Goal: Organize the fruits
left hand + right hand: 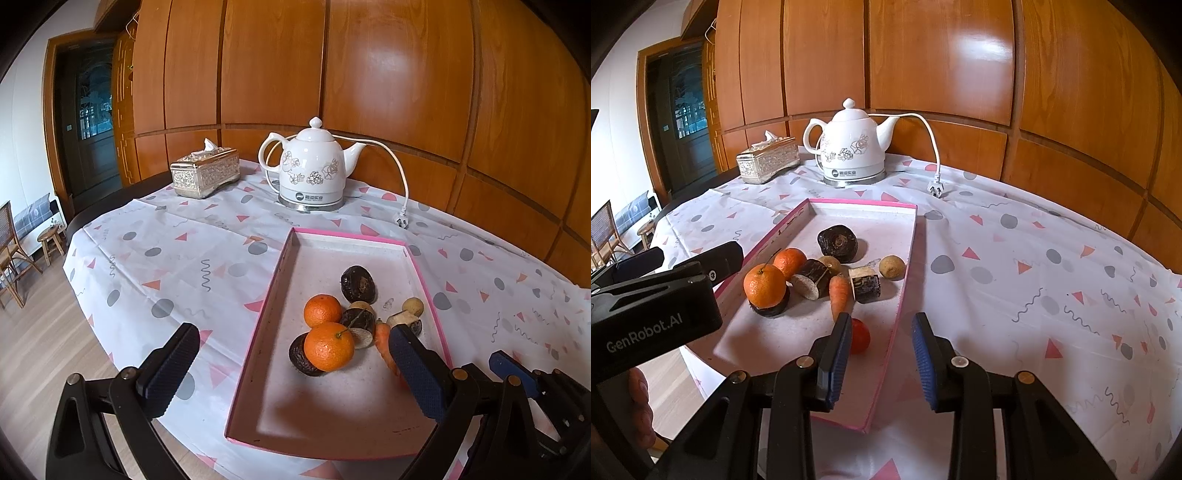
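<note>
A pink-rimmed shallow tray (280,273) (905,273) lies on the patterned tablecloth. It holds two oranges (328,350) (764,285), a small carrot (383,341) (839,293), dark brown lumps (358,284) (837,243), dark-skinned cut pieces with pale ends (812,282), a tan round fruit (892,266) and a small red tomato (860,335). My left gripper (295,373) (698,258) hovers open over the tray's near left part, its jaws wide apart. My right gripper (881,360) is open astride the tray's right rim, its left finger beside the tomato.
A white floral electric kettle (312,166) (851,147) stands at the back, its cord and plug (936,188) lying on the cloth. A silver tissue box (205,173) sits to its left. Wooden panelling rises behind; the table's edge and floor lie to the left.
</note>
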The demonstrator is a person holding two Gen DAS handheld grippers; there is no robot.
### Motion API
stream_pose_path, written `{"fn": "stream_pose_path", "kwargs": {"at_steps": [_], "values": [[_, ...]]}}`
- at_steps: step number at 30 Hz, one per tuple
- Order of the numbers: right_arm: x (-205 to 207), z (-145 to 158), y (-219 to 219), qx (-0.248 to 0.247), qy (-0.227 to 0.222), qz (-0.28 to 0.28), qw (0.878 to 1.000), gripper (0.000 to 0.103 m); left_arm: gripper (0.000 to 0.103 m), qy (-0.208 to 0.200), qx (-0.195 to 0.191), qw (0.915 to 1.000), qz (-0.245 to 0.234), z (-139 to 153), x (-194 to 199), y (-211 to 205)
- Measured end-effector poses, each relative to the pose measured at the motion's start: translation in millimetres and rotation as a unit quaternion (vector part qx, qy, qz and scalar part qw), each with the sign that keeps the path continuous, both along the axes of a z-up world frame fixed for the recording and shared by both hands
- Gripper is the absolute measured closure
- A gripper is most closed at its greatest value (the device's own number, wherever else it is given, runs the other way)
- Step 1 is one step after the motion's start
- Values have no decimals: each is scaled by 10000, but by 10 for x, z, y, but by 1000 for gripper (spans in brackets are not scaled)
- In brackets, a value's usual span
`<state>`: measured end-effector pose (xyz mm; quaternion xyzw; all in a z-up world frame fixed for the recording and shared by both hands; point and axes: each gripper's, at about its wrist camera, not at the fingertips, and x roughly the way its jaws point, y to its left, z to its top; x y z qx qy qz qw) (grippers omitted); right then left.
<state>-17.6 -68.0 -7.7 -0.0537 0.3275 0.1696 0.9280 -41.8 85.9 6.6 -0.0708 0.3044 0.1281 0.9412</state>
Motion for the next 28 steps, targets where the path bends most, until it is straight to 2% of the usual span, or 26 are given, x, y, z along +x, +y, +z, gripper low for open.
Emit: {"fn": "stream_pose_path", "kwargs": {"at_steps": [16, 26, 28], "values": [[15, -24, 7, -10, 29, 39, 10000, 69, 0, 65, 9, 10000, -21, -18, 16, -6], [19, -60, -18, 22, 20, 33, 10000, 69, 1, 24, 179, 9998, -50, -26, 15, -65], [23, -51, -36, 52, 12, 19, 10000, 69, 0, 65, 77, 9999, -136, -31, 27, -61]]}}
